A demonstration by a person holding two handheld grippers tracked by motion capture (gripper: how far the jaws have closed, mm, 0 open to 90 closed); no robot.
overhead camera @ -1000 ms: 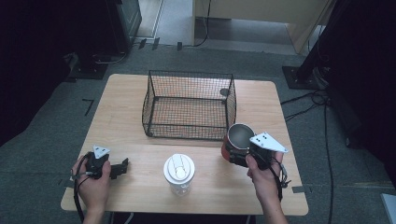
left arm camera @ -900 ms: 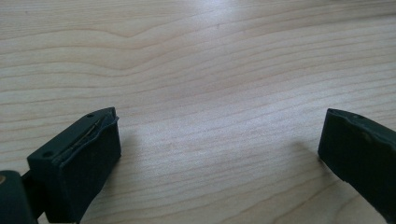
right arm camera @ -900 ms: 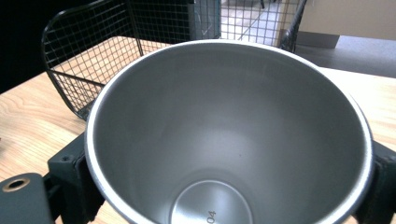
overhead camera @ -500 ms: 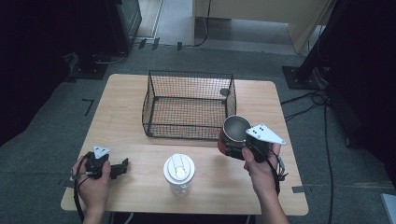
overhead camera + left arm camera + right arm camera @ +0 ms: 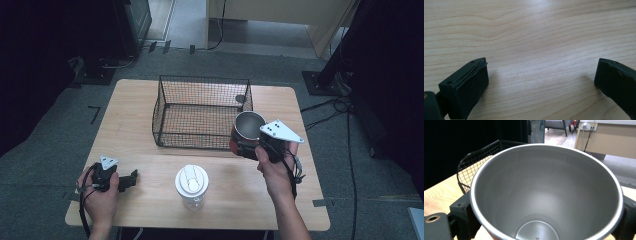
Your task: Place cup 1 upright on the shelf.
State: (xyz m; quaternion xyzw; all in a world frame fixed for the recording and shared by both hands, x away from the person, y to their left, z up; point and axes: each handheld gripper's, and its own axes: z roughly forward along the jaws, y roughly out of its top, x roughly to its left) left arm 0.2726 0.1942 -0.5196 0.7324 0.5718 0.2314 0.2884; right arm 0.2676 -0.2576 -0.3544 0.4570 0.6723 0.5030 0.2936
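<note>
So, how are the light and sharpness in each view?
High view: table evenly lit, surroundings dark. Left gripper view: glare at the top of the wood, soft shadows under the gripper. Right gripper view: cup sharp, background dark at left.

The left gripper (image 5: 539, 82) hangs low over the bare, pale wooden table (image 5: 536, 30), its black jaws set wide apart at seven and four o'clock, nothing between them.
</note>
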